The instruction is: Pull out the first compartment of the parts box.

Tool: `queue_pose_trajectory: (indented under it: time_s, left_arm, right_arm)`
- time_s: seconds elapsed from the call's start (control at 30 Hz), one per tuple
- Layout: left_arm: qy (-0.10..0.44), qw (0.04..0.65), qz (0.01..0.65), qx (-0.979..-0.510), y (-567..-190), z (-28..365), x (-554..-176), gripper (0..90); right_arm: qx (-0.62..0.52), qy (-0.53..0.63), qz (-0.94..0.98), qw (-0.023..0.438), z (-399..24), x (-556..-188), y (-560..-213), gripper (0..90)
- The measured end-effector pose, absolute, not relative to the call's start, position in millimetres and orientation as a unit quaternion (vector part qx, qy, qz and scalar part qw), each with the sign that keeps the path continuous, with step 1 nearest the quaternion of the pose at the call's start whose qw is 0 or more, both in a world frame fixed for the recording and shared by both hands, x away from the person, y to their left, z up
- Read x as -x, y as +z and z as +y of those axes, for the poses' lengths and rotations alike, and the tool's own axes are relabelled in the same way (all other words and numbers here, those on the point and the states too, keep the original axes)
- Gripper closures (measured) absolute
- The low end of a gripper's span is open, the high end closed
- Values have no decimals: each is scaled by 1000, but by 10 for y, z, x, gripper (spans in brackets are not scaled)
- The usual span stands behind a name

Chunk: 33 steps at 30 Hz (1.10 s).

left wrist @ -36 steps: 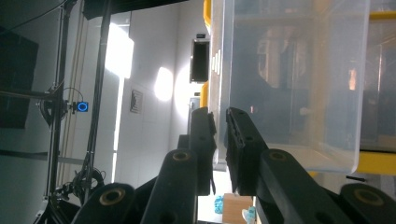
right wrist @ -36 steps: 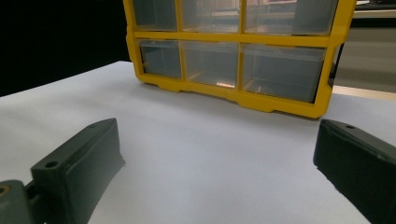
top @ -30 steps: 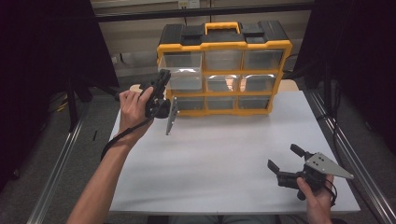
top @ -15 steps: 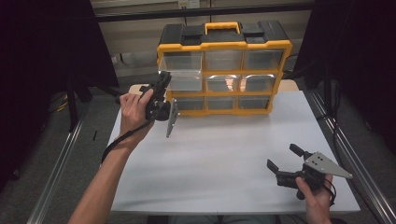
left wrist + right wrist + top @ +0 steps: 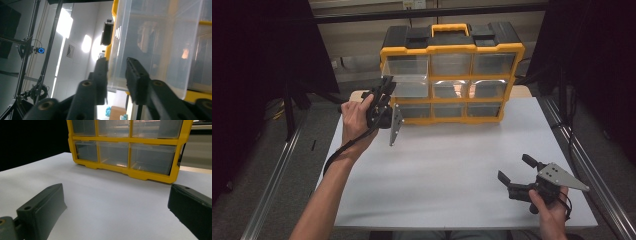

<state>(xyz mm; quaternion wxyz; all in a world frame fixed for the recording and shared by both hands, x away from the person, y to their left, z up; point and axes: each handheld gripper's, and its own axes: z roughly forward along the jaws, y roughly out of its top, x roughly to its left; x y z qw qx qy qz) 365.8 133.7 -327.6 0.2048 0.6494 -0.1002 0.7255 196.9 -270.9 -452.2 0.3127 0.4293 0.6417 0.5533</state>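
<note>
At the top-left corner of the yellow drawer organiser (image 5: 452, 75), about ten o'clock from the middle of the white table (image 5: 452, 165), the left gripper (image 5: 384, 97) sits against the upper-left clear drawer (image 5: 404, 80), which stands pulled out a little from the cabinet face. In the left gripper view the two black jaws straddle the drawer's (image 5: 150, 50) near edge, one outside its front wall and one on the other side. They have just been opening, and a thin gap now shows between each pad and the clear plastic, so the jaws read as loosened around the drawer lip rather than clamped on it.

The drawer lies directly ahead of these jaws, at their twelve o'clock, and its sliding axis runs from the cabinet toward the person, roughly twelve to six on the table. Any further pull or push would likely follow that line.

The right gripper (image 5: 522, 175) rests in the person's right hand (image 5: 547, 202) at about four o'clock on the table, well apart from the organiser (image 5: 130, 150), its jaws spread wide and empty. The left hand (image 5: 357, 117) is clearly the nearer one to the drawer.
</note>
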Motion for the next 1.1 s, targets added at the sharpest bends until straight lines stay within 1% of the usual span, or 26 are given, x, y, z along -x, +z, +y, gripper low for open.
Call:
queue_pose_trajectory:
  time_s: [0.03,0.13,0.17,0.2,0.33,0.4,0.47,0.53,0.6,0.7,0.87,0.93,1.03,1.1]
  left_arm:
    - [725,204,-97,-651,-3285,1336,-3652,649]
    - [718,222,-84,-654,-3297,1348,-3670,476]
    - [718,224,-84,-654,-3288,1354,-3678,471]
    - [715,231,-80,-655,-3291,1363,-3693,437]
    - [696,260,-54,-667,-3290,1407,-3744,235]
    - [678,266,-46,-684,-3294,1425,-3783,174]
    - [676,268,-34,-685,-3304,1430,-3806,114]
    - [663,276,-13,-696,-3307,1437,-3800,106]
    - [663,288,-14,-691,-3286,1438,-3807,85]
    - [646,310,17,-698,-3270,1445,-3806,73]
    - [611,376,62,-694,-3229,1449,-3803,53]
    - [601,391,72,-694,-3219,1456,-3789,50]
    - [575,421,104,-694,-3213,1470,-3789,41]
    - [563,431,117,-696,-3197,1499,-3795,40]
  right_arm:
    - [-430,553,643,310,-2713,-1966,-4522,6]
    - [-431,554,642,309,-2718,-1982,-4535,6]
    - [-433,553,641,308,-2720,-1987,-4538,6]
    - [-436,555,639,306,-2717,-1996,-4540,6]
    - [-432,553,643,305,-2722,-2031,-4553,6]
    - [-434,553,643,305,-2712,-2028,-4553,6]
    - [-433,553,644,304,-2709,-2021,-4549,6]
    - [-432,553,644,305,-2708,-2019,-4548,6]
    - [-433,553,644,305,-2708,-2013,-4547,6]
    - [-433,553,642,306,-2711,-2007,-4547,6]
    - [-434,550,643,308,-2714,-1993,-4541,6]
    - [-436,550,642,308,-2714,-1988,-4540,6]
    - [-436,550,641,311,-2724,-1985,-4539,6]
    - [-437,549,640,312,-2717,-1983,-4539,6]
